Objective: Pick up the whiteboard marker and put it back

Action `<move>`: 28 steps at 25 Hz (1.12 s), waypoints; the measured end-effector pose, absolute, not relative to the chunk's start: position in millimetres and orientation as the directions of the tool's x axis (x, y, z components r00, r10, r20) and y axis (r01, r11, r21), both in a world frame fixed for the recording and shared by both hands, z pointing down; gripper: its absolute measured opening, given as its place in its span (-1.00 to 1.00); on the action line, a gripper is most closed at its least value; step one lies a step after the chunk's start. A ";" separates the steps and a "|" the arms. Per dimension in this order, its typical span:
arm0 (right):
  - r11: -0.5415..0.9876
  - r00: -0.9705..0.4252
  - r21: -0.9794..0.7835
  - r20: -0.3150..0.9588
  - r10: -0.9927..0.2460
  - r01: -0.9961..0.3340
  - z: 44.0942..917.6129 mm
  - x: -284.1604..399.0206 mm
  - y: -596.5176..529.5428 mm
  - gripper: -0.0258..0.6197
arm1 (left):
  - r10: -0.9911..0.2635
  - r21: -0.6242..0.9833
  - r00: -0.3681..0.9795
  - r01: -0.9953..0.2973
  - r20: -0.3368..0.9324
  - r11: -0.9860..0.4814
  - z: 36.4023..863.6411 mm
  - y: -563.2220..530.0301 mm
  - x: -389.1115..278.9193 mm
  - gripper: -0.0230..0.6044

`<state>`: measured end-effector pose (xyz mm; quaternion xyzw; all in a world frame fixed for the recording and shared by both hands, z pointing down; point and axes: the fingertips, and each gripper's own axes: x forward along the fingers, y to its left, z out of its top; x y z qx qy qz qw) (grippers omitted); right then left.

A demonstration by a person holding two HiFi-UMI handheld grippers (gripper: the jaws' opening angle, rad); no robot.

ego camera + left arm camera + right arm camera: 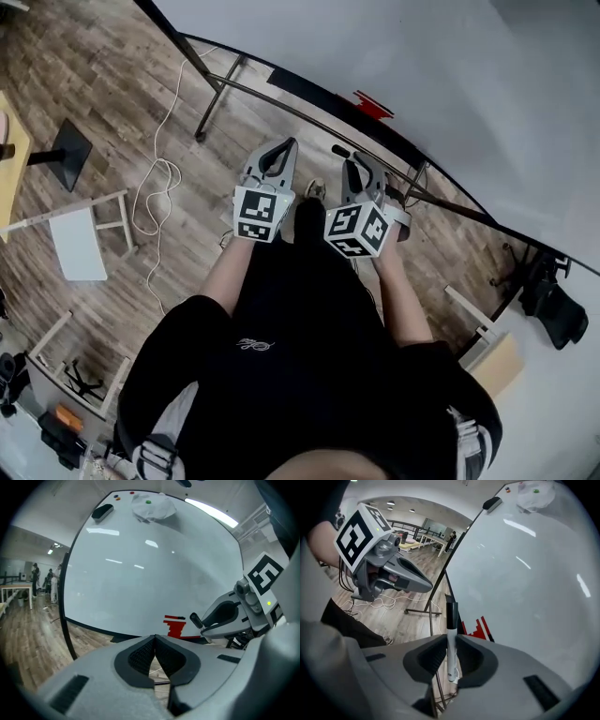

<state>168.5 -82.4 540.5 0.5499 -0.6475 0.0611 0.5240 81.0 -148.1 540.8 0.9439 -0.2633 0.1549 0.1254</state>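
Note:
The whiteboard marker [451, 641], a white barrel with a black cap, stands upright between the jaws of my right gripper [451, 638], which is shut on it. In the head view the marker's black cap [339, 150] pokes out of the right gripper [354, 164] just short of the whiteboard's lower edge. My left gripper [154, 638] is shut with nothing between its pads, and hangs beside the right one [277, 150]. The whiteboard [154, 564] fills the view ahead, with a red patch [175, 627] low on it.
A black eraser [102, 511] and a white cloth [152, 506] sit at the board's top. The board's metal stand legs [220, 89] rest on the wood floor. A white cable [159, 178], a small white stand [80, 239] and a black base [70, 150] lie to the left.

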 end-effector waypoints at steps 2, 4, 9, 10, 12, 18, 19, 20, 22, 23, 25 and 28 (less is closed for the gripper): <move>0.429 0.127 0.487 0.760 -0.637 -0.761 548.3 180.2 -88.1 -0.75 | -0.505 0.160 0.779 -0.589 0.371 -0.792 548.2 -152.6 86.2 -0.91; 0.463 0.101 0.477 0.770 -0.630 -0.747 556.9 191.0 -94.2 -0.75 | -0.539 0.160 0.748 -0.630 0.388 -0.760 556.4 -152.4 89.1 -0.91; 0.527 0.071 0.471 0.789 -0.611 -0.707 586.0 209.3 -108.5 -0.75 | -0.605 0.138 0.665 -0.715 0.438 -0.685 569.5 -141.9 74.8 -0.91; 0.536 0.078 0.476 0.793 -0.604 -0.697 591.4 212.0 -110.4 -0.75 | -0.609 0.133 0.656 -0.721 0.446 -0.680 569.7 -139.7 69.5 -0.91; 0.543 0.094 0.478 0.803 -0.588 -0.690 599.1 218.2 -111.3 -0.75 | -0.612 0.128 0.646 -0.728 0.455 -0.674 568.7 -135.6 59.9 -0.91; 0.545 0.121 0.468 0.824 -0.553 -0.695 616.4 230.6 -121.5 -0.75 | -0.633 0.079 0.618 -0.742 0.467 -0.666 556.1 -139.3 39.4 -0.91; 0.550 0.123 0.468 0.827 -0.549 -0.692 620.2 232.5 -123.0 -0.75 | -0.638 0.071 0.607 -0.748 0.474 -0.659 556.9 -138.5 36.1 -0.91; 0.553 0.125 0.468 0.829 -0.546 -0.690 623.4 234.7 -124.0 -0.75 | -0.642 0.071 0.597 -0.757 0.481 -0.650 558.3 -136.6 32.8 -0.91; 0.554 0.127 0.467 0.831 -0.541 -0.689 628.7 238.9 -125.4 -0.75 | -0.651 0.093 0.585 -0.774 0.483 -0.626 560.5 -132.4 26.8 -0.91; 0.554 0.129 0.467 0.832 -0.540 -0.690 631.3 240.7 -126.0 -0.75 | -0.655 0.109 0.584 -0.780 0.481 -0.616 561.7 -130.4 24.3 -0.91; 0.554 0.133 0.465 0.834 -0.535 -0.690 637.5 244.0 -127.5 -0.75 | -0.657 0.136 0.582 -0.789 0.480 -0.599 564.0 -127.6 21.2 -0.91; 0.566 0.130 0.458 0.842 -0.524 -0.686 646.1 245.7 -134.0 -0.75 | -0.657 0.125 0.576 -0.790 0.487 -0.600 563.9 -130.8 23.4 -0.91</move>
